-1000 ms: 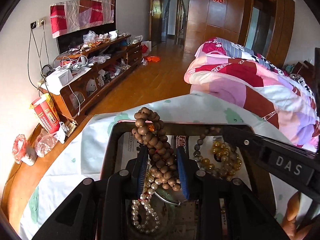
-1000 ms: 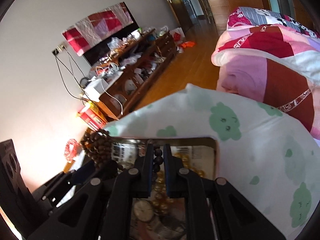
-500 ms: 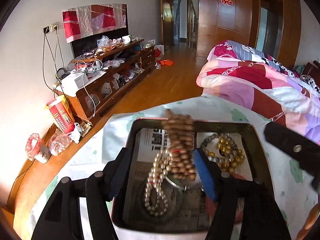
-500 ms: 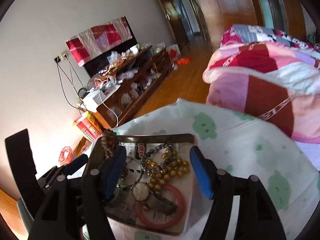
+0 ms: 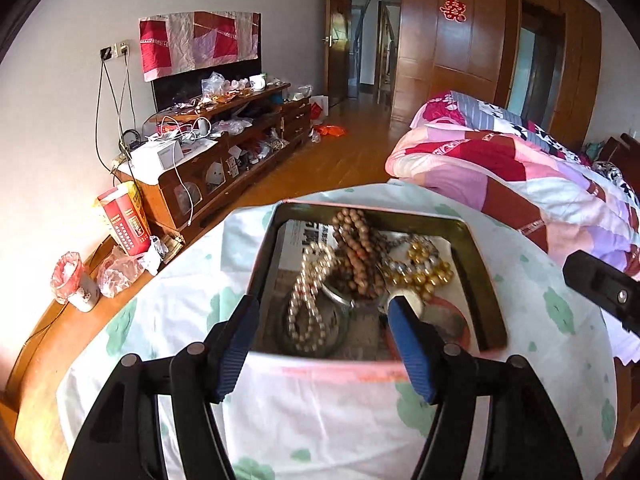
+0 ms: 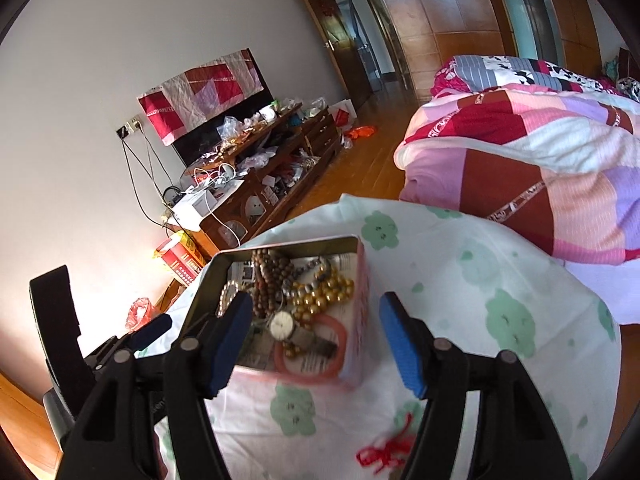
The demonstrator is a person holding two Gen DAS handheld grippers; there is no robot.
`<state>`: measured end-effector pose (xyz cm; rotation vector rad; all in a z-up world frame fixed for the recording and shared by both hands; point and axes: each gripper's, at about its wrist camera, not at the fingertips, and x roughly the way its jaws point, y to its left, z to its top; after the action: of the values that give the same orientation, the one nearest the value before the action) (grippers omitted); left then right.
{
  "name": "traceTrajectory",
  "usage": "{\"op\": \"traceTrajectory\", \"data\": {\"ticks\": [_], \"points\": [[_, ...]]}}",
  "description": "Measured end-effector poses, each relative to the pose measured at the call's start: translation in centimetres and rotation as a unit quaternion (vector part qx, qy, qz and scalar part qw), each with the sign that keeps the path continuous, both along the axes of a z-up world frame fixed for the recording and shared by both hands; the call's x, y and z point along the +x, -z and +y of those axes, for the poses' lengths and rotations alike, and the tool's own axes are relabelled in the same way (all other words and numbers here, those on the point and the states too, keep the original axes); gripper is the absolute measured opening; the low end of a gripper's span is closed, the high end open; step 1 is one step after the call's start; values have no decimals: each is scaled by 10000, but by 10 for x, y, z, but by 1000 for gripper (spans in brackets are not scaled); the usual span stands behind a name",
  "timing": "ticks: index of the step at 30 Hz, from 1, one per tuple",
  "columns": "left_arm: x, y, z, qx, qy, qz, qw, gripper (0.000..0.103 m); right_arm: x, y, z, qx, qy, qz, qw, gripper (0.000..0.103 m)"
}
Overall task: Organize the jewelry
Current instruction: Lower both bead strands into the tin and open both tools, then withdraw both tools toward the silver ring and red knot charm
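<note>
In the left wrist view, we are holding the left gripper [image 5: 322,344] over the near rim of the tin [image 5: 486,300], jaws spread wide with nothing between them. Inside the tin, the wooden beads [image 5: 356,256] are lying across the middle, the pearls [image 5: 310,300] to their left, the gold beads [image 5: 426,270] to their right. The strands are looking limp and light; we are judging that they will drape and tangle, so a pinch across a bunched section is the safest hold.

In the right wrist view, we are holding the right gripper [image 6: 316,338] over the tin's near right corner, jaws likewise standing wide and empty. The watch [image 6: 282,326] is lying near the tin's front, the pink bangle [image 6: 310,354] partly under it. We are judging the bangle as rigid and smooth, best taken across its rim; the watch glass is probably fragile, so its strap is the better hold. A red cord [image 6: 384,450] is lying on the cloth [image 6: 480,280] in front of the tin.
</note>
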<state>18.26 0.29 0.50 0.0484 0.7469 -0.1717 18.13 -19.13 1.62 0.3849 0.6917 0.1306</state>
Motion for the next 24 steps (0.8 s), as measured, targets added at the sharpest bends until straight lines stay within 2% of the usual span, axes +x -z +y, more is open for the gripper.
{"op": "traceTrajectory", "data": {"ticks": [4, 8, 24], "points": [[-22, 5, 1, 89, 35, -7, 10000, 67, -24, 1, -5, -124, 82, -72, 9999, 69], [-42, 15, 7, -8, -66, 128, 9999, 67, -48, 6, -6, -288, 140, -113, 9994, 69], [-108, 36, -3, -35, 134, 288, 9995, 67, -103, 46, -18, -334, 263, 231, 9988, 69]]}}
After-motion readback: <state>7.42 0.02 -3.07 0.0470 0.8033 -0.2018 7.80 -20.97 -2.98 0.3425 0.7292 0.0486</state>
